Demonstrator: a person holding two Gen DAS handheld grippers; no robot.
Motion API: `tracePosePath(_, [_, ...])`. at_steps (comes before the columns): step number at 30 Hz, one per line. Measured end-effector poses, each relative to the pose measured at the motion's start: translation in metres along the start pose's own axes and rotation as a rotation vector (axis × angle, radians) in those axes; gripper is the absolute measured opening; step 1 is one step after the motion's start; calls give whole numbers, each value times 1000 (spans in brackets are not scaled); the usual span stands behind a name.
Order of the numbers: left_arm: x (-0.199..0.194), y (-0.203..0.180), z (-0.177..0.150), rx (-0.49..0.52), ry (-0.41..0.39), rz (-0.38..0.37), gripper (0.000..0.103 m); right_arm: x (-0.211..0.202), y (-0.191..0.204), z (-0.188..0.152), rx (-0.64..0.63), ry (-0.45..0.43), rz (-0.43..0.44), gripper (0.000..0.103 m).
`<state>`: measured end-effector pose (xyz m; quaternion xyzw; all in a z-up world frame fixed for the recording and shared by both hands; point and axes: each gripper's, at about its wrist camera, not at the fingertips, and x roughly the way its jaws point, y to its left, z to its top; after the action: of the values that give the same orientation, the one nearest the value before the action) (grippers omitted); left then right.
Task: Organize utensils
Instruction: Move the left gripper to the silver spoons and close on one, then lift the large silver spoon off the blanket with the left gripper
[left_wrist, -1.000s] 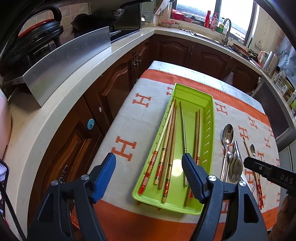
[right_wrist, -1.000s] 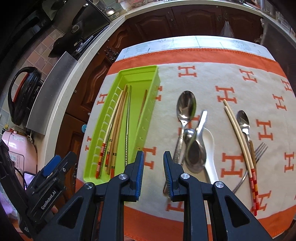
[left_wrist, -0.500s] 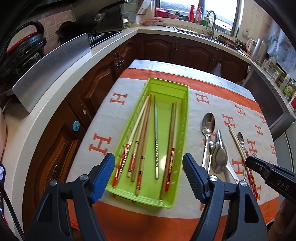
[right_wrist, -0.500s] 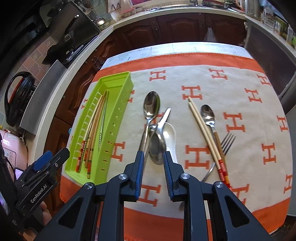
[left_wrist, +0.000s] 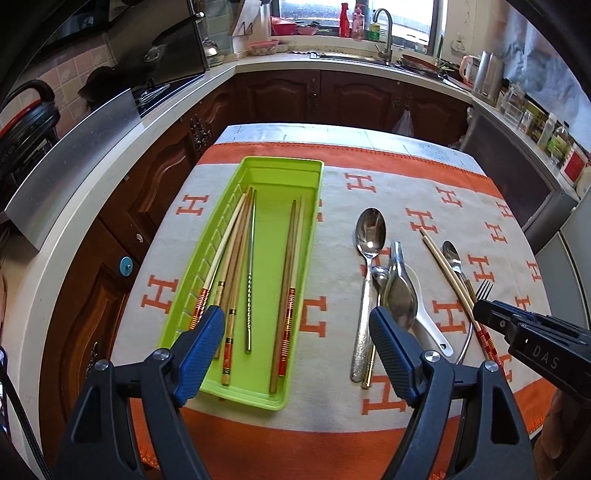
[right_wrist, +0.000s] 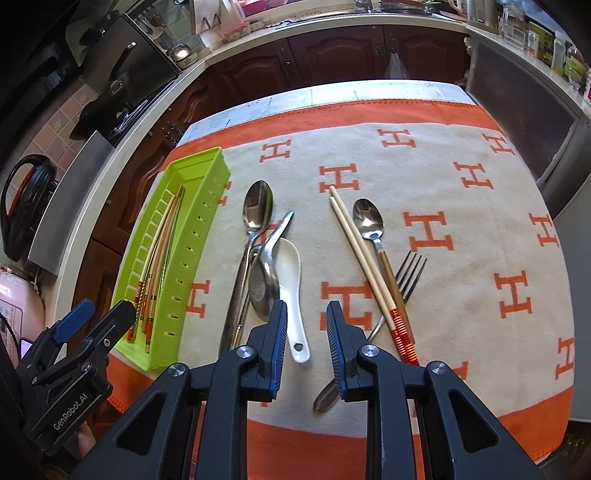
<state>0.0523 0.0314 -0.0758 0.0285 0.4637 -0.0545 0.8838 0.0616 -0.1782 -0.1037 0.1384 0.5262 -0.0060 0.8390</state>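
Loose chopstick pair lying on the bench cloth, well right of the green tray, touching the wood-handled spoon and fork. Light, stiff, thin, likely to roll or scissor apart. Probably best pinched around the red-banded thick ends, both sticks together. Steel spoons and the white ceramic spoon piled up beside: slick, and the ceramic one chippable. Right gripper narrow, nothing in it, hovering between pile and pair. Left gripper opening wide, empty, over the tray's near end.
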Motion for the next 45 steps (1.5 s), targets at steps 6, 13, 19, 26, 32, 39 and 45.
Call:
tracePosePath(6, [5,-13,-1,27,22,-8,79,4,-13,-1,26,0,-2,22])
tracePosePath(13, [12,-25,-1,53,35,-9,79,10,-24,0,48,5,0,22])
tracePosePath(19, [17,-30,0,59,48,-13,79,16,-32,0,63,12,1,22])
tracePosePath(26, [26,-25,9,45,76,-132,78,20,-36,2,77,13,-1,22])
tracePosePath(32, [51,-23,28,8,181,-261,52,25,-44,2,101,19,5,22])
tracePosePath(39, [89,-43,56,30,315,-354,22,26,-53,3,121,16,11,22])
tracePosePath(45, [128,-53,57,22,442,-355,11,25,-60,3,140,7,17,22])
